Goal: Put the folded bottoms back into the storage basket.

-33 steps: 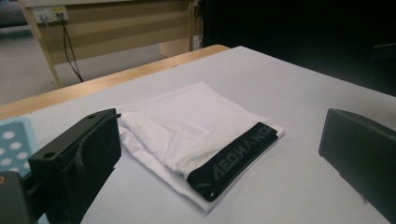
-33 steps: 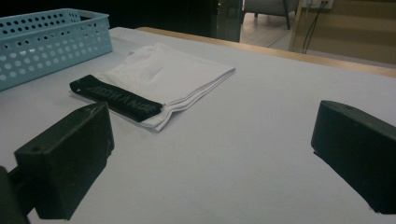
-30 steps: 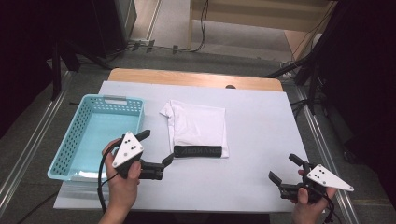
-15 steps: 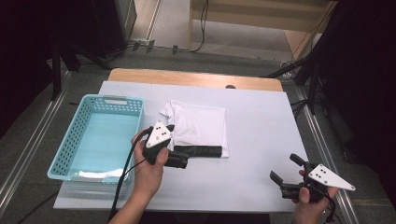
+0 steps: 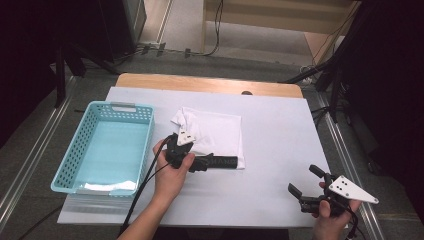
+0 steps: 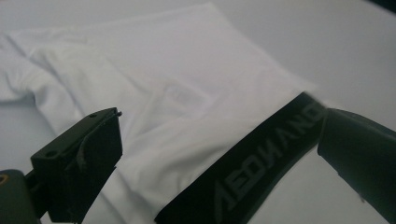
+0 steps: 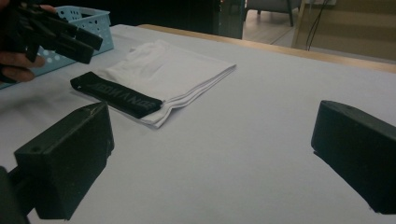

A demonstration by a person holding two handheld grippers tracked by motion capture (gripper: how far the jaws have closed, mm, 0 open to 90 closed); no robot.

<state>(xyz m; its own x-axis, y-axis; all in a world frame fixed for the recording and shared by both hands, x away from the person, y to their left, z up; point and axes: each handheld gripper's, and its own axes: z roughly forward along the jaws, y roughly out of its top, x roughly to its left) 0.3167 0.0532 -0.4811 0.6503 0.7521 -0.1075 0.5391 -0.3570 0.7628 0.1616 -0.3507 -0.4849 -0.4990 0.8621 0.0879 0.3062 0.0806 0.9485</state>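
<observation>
Turquoise plastic, the basket (image 5: 104, 145) sits at the left of the white tabletop (image 5: 280, 140). Just to its right the left gripper (image 5: 200, 161) hovers at the near left corner of the folded white garment (image 5: 215, 134), its fingers spread, one over the white cloth and the other at the black waistband (image 5: 222, 162) along the near edge, neither visibly pinching. Well apart, at the near right corner, the right gripper (image 5: 306, 190) is held low with its fingers spread on nothing.
</observation>
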